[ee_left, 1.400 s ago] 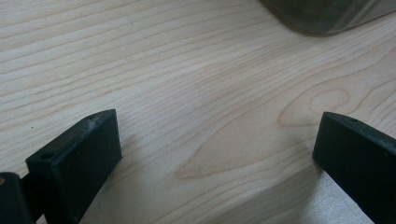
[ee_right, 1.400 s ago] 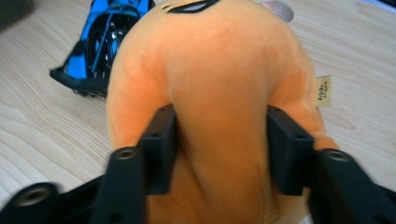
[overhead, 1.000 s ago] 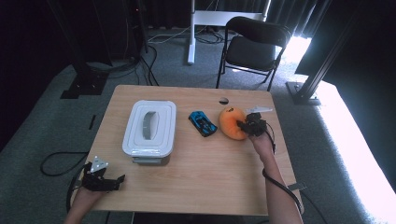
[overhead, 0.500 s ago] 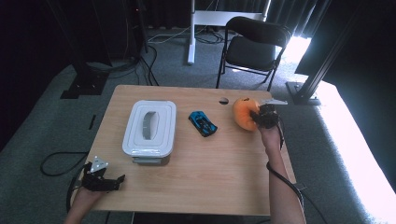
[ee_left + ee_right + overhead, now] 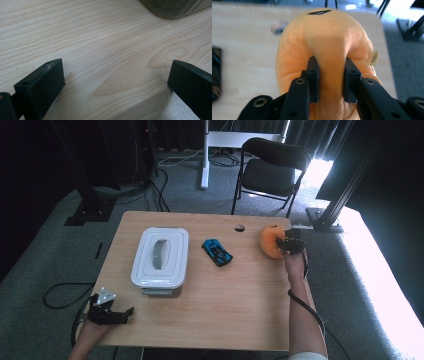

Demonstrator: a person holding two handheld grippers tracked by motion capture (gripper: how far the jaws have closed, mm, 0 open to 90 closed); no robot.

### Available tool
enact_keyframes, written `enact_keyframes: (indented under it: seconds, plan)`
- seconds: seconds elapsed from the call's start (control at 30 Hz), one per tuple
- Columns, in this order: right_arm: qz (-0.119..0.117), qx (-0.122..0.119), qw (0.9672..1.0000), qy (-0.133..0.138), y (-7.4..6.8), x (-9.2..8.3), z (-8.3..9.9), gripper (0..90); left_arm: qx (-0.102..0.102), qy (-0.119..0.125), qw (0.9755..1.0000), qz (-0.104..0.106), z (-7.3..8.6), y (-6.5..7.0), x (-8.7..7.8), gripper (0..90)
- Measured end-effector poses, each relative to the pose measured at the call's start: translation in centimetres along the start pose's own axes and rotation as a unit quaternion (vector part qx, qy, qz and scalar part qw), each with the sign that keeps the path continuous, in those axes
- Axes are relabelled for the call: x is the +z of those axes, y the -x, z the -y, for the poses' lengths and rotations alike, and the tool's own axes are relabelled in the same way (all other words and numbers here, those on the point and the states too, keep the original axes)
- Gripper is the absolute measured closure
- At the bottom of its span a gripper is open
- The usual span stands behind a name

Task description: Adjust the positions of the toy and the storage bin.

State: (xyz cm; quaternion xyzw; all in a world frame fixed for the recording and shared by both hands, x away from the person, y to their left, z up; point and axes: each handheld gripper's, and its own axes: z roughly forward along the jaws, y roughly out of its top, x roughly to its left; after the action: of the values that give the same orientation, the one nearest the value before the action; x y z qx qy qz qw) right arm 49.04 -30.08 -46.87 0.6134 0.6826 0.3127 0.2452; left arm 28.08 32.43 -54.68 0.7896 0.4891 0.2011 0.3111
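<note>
My right gripper (image 5: 287, 245) is shut on an orange plush toy (image 5: 271, 241) near the table's far right edge. In the right gripper view the two pads (image 5: 313, 75) pinch a fold of the orange plush toy (image 5: 329, 37). The jaws have just been opening a little, with the fold still squeezed between them. A blue toy car (image 5: 217, 252) lies left of the plush, apart from it. At the near left corner my left gripper (image 5: 107, 312) rests open, and the left gripper (image 5: 116, 72) has only bare wood between its jaws.
A white lidded container (image 5: 160, 255) sits on the left half of the wooden table (image 5: 225, 310); its corner (image 5: 175, 7) shows ahead of the left jaws. A small hole (image 5: 239, 227) marks the far edge. A black chair (image 5: 272, 170) stands beyond the table.
The right gripper has carried the orange plush rightward and slightly farther away, from beside the blue car toward the table's right edge. The left gripper has stayed put.
</note>
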Motion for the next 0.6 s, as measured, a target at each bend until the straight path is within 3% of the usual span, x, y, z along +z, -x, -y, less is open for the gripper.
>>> enact_keyframes:
  seconds: [0.03,0.1,0.3,0.5,0.6]
  plan:
    - [-0.006,0.003,0.9999,-0.01,0.1,0.5,0.4,65.4,0.0,0.0,1.0,0.0,0.0,0.0,0.0,1.3]
    - [-0.016,0.018,0.9997,0.006,0.3,0.4,0.8,59.0,0.0,0.0,1.0,0.0,0.0,0.0,0.0,1.3]
    - [-0.033,0.016,0.9993,0.001,0.9,-0.5,0.1,39.1,0.0,0.0,1.0,0.0,0.0,0.0,0.0,1.3]
    - [-0.038,0.007,0.9992,0.009,0.7,-1.7,-0.2,32.9,0.0,0.0,1.0,0.0,0.0,0.0,0.0,1.4]
    - [-0.062,0.015,0.9977,0.023,0.3,-2.9,-0.4,28.2,0.0,0.0,1.0,0.0,0.0,0.0,0.0,1.3]
